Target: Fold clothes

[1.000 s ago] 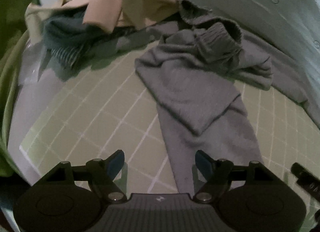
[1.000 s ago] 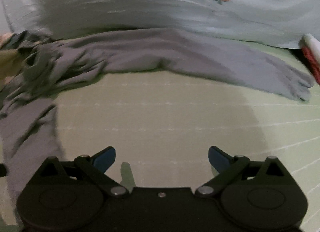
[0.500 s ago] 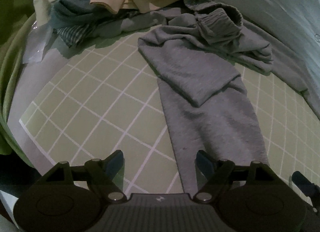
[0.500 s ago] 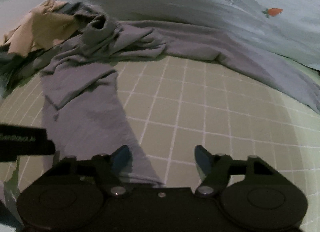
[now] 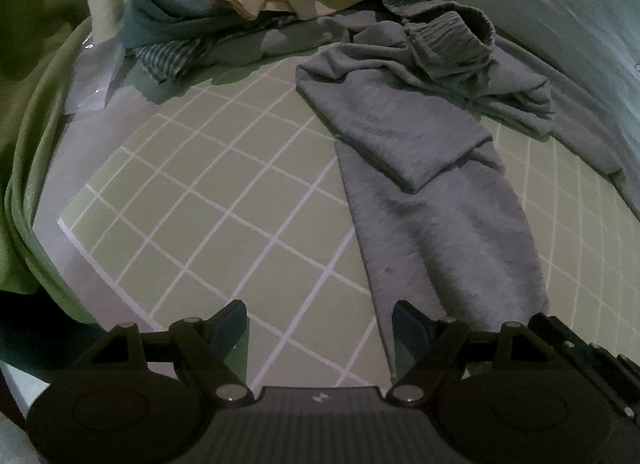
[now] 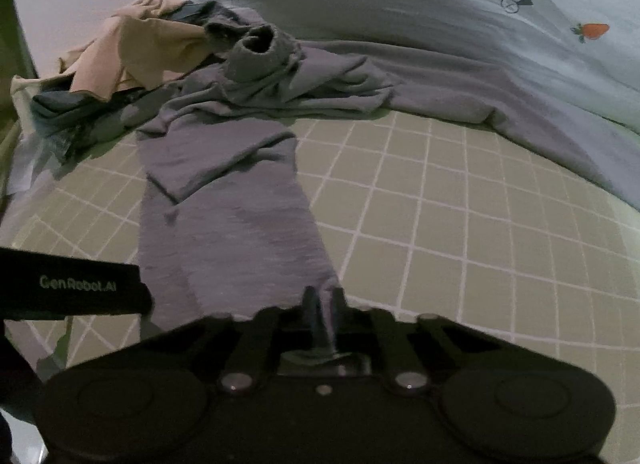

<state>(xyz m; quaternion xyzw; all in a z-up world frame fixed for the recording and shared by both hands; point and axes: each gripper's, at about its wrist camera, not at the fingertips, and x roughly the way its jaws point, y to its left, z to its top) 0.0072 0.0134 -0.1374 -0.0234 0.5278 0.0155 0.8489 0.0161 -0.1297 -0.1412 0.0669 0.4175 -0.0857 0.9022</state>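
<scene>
Grey sweatpants (image 5: 436,184) lie rumpled on a green gridded mat (image 5: 208,216); one leg runs toward me, the other stretches right (image 6: 460,88), the waistband (image 6: 260,52) bunched at the back. My right gripper (image 6: 322,312) is shut on the hem of the near leg (image 6: 240,232). My left gripper (image 5: 320,324) is open and empty, just above the mat, its right finger at the same leg's left edge. The left gripper body (image 6: 72,284) shows in the right wrist view.
A heap of beige, dark green and striped clothes (image 5: 224,12) lies at the back left. A green cloth (image 5: 28,136) hangs along the left edge. A pale blue quilt with a carrot print (image 6: 592,30) lies behind and right.
My right gripper swung left to the near trouser leg and closed on its hem. My left gripper drew back a little and stayed open.
</scene>
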